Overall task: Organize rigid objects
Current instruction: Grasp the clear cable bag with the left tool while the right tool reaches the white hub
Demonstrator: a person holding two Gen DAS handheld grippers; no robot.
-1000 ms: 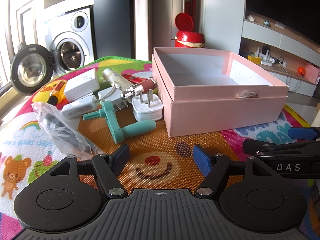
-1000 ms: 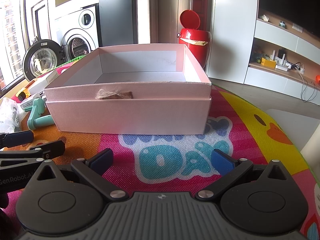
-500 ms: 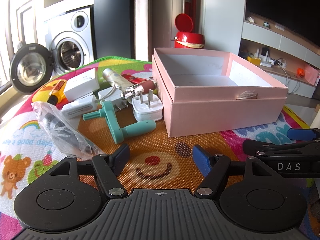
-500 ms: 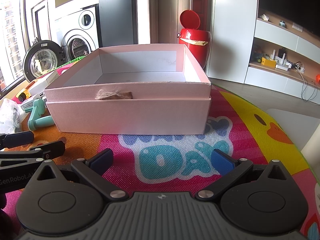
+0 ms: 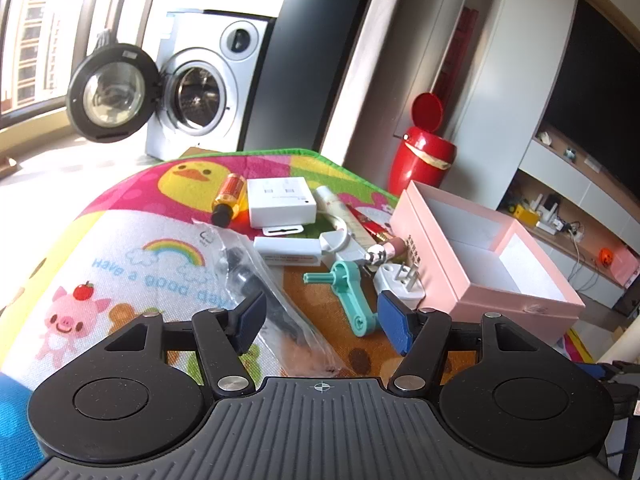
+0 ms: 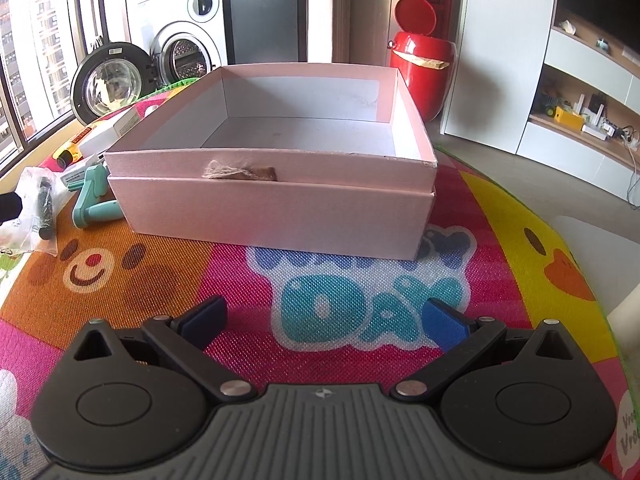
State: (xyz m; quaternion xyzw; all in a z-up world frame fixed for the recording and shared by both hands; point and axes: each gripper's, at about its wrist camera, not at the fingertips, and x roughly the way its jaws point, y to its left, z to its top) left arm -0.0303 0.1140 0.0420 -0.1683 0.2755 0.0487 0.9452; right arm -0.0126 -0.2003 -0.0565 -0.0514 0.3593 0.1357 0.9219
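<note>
Rigid odds and ends like the teal plastic crank (image 5: 352, 300) sit piled left of the empty pink cardboard box (image 6: 272, 200), waiting; left gripper (image 5: 320, 316) is closing on nothing, right gripper (image 6: 324, 324) hangs released.

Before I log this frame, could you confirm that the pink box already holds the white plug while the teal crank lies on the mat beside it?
Not quite: the pink box holds nothing yet, as the right wrist view shows its bare white floor. The white plug sits on the mat just outside the box wall, seen in the left wrist view. The teal crank does lie on the mat beside it.
</note>
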